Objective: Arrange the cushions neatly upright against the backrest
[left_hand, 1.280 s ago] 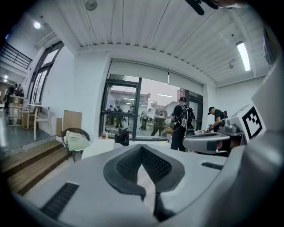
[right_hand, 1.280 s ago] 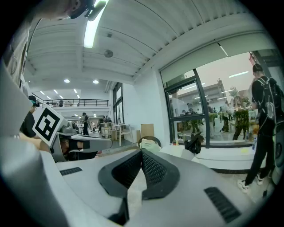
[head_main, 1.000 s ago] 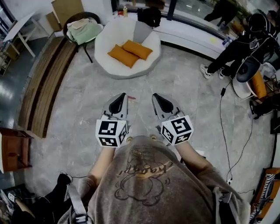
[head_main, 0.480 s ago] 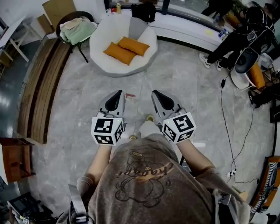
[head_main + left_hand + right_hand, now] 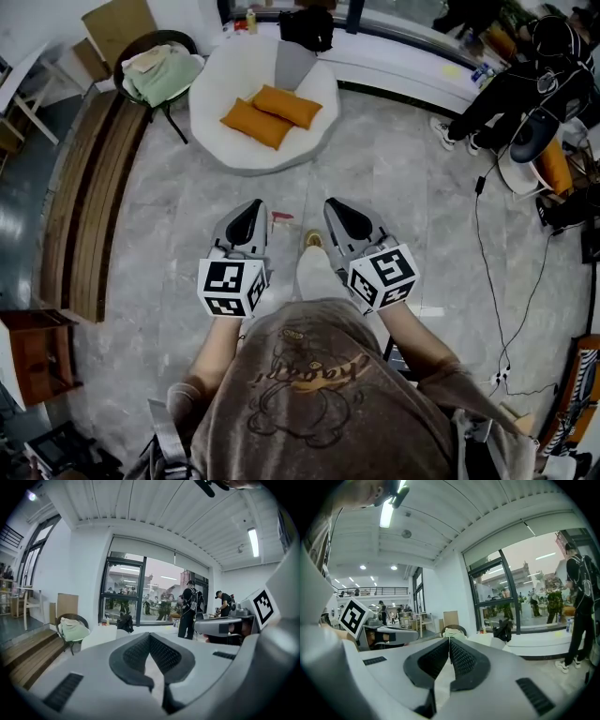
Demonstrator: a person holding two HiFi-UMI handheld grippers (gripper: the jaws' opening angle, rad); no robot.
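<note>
Left gripper (image 5: 251,208), right gripper (image 5: 336,208) — both jaws pressed together, orange cushions (image 5: 255,124) seemingly flat on white seat (image 5: 232,77), well ahead.

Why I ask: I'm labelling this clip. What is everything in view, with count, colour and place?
orange cushions: two, orange, lying flat on the sofa seat
grey cushion: one, grey, upright against the sofa's backrest
round sofa: one, white, top centre of the head view
chair: one, dark frame, left of the sofa
cloth: one heap, pale green, on the chair
wooden steps: one run, brown, along the left edge
bag: one, black, behind the sofa
bystander: one, in black, top right
left hand-held gripper: one, grey, shut, empty
right hand-held gripper: one, grey, shut, empty
</note>
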